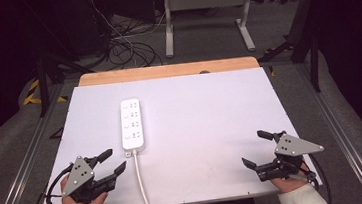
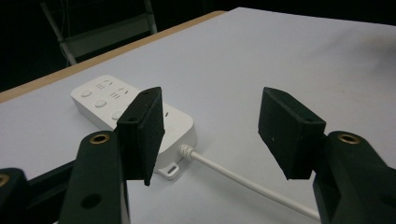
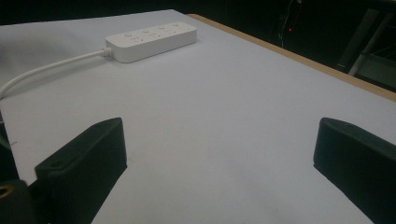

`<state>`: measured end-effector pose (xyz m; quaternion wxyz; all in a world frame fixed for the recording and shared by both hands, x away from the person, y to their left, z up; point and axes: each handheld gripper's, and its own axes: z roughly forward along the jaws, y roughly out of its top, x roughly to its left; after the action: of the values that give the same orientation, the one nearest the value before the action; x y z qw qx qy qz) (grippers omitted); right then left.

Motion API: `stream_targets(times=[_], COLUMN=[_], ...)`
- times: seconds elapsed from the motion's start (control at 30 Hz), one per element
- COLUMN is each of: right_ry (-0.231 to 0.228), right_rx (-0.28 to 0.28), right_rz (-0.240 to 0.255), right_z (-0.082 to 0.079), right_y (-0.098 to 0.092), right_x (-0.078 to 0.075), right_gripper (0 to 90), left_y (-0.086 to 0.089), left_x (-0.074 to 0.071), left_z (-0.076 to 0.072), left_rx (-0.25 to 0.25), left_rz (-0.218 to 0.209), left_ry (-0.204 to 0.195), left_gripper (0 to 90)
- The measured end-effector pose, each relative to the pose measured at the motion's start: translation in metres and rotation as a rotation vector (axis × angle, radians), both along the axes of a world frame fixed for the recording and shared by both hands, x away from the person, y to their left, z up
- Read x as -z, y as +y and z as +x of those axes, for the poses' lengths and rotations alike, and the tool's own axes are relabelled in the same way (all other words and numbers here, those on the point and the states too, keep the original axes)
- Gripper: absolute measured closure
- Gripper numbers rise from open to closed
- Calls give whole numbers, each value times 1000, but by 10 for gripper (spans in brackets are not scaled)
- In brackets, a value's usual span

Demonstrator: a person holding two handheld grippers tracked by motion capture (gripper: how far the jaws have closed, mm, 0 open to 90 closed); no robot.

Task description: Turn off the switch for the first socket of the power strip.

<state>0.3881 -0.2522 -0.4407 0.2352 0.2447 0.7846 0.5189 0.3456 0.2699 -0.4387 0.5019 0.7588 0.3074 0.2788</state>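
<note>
- Near the bench's point(image 1: 231, 127) left half, the white power strip point(image 1: 132, 125) is laid lengthwise, its cable point(image 1: 143, 188) trailed off the near edge.
- Just beside its cable end, the left hand-held gripper point(image 1: 111, 165) is held released, presumably for a grasp.
- Well apart, the right hand-held gripper point(image 1: 257, 149) is kept released; nothing is seen blocking the approach.

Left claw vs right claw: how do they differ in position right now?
The left claw sits close beside the power strip and its cable; the right claw sits far from both, over bare white board. The left claw points up and right toward the strip's cable end, the right claw up and left. Both are open and hold nothing.
</note>
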Motion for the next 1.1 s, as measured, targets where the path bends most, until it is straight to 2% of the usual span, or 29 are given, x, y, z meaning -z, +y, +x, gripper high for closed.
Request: stream_targets(times=[0.13,0.6,0.73,0.77,0.83,0.9,0.93,1.1], right_ry=[0,-1,-4,-5,-4,0,0,-1], right_rx=[1,-6,-6,-6,-7,-8,-8,-11], right_rz=[1,-7,-6,-5,-8,-9,-9,-16], right_z=[0,0,-1,-1,0,0,0,-1], right_y=[0,1,1,1,2,2,2,4], right_x=[0,0,0,0,0,0,0,0], right_gripper=[31,30,30,30,30,30,30,30], left_y=[-1,-1,-1,0,0,2,1,1], left_x=[-1,-3,-4,-6,-7,-10,-11,-16], left_z=[1,-1,0,1,2,4,4,11], left_rx=[-12,-10,-10,-3,-3,-6,-7,-9], left_rz=[9,19,16,17,4,15,11,44], left_ry=[-4,-8,24,40,49,45,54,70], left_gripper=[408,415,417,453,468,476,476,507])
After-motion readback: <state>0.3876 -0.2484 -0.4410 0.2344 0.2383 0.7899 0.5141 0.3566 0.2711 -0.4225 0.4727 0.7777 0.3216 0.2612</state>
